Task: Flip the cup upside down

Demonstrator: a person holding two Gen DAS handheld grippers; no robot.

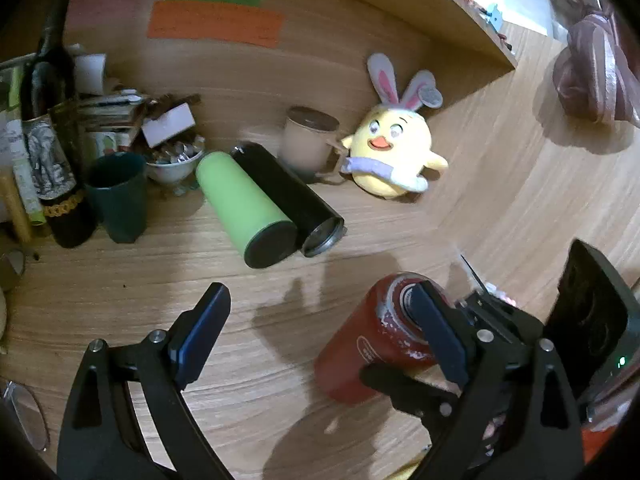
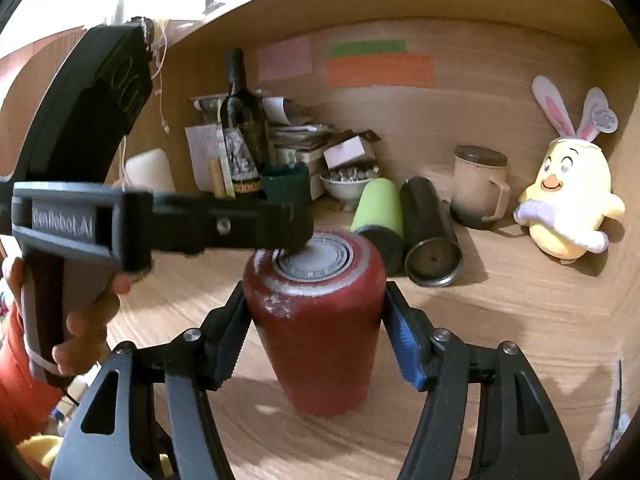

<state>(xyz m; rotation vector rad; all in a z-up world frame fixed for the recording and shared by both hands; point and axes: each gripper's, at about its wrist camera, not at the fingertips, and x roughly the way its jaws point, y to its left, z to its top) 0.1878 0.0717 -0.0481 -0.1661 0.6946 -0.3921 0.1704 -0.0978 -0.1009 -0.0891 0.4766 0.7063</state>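
Observation:
The red cup stands on the wooden desk with its base ring up and its narrow end down. My right gripper is shut on the red cup, one finger on each side of its body. In the left wrist view the red cup shows at the lower right. My left gripper is open. Its right finger rests across the cup's upturned base, and in the right wrist view that finger reaches in from the left over the cup's top.
A green tumbler and a black tumbler lie on their sides behind the cup. A beige lidded mug, a yellow chick plush, a dark green cup, a wine bottle and clutter stand along the back wall.

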